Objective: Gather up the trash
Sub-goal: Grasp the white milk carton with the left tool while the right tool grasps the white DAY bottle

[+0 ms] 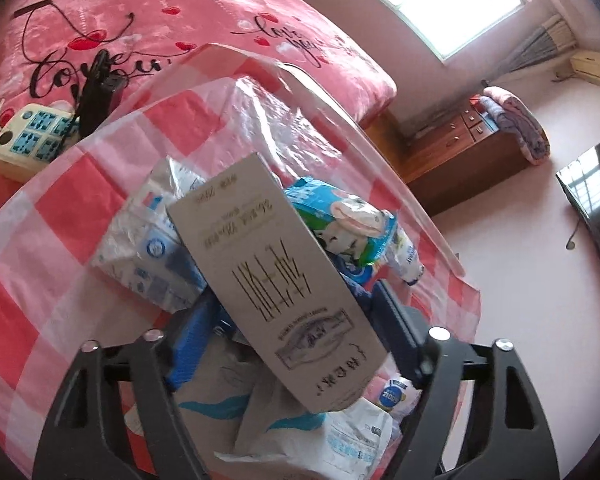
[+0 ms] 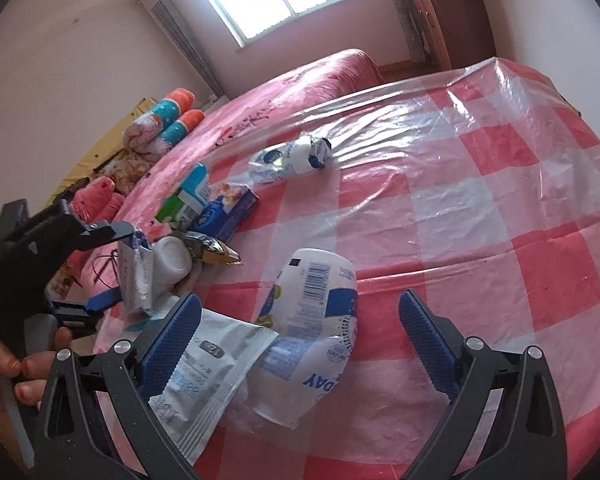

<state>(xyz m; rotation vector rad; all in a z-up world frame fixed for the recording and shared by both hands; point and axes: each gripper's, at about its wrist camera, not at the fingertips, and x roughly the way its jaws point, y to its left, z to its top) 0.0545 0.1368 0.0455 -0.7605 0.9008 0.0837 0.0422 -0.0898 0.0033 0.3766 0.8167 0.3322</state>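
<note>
Table cover (image 2: 480,184): glossy clear plastic film over pink-and-white checked cloth, wrinkled, catching window glare. Flat carton (image 1: 276,280): matt grey-brown cardboard with printed lettering. Milk cartons (image 1: 152,256): coated paper, creased, slight sheen. Crushed bottle (image 2: 320,320): thin white plastic, smooth, printed label. Sachet (image 2: 208,380): white plastic film, crinkled (semi-gloss). Finger pads (image 2: 424,336): blue, rough dotted texture; the frames look matt black plastic with shiny metal screws. Bedspread (image 1: 140,20): plush pink fabric. Dresser (image 1: 460,148): polished brown wood.
</note>
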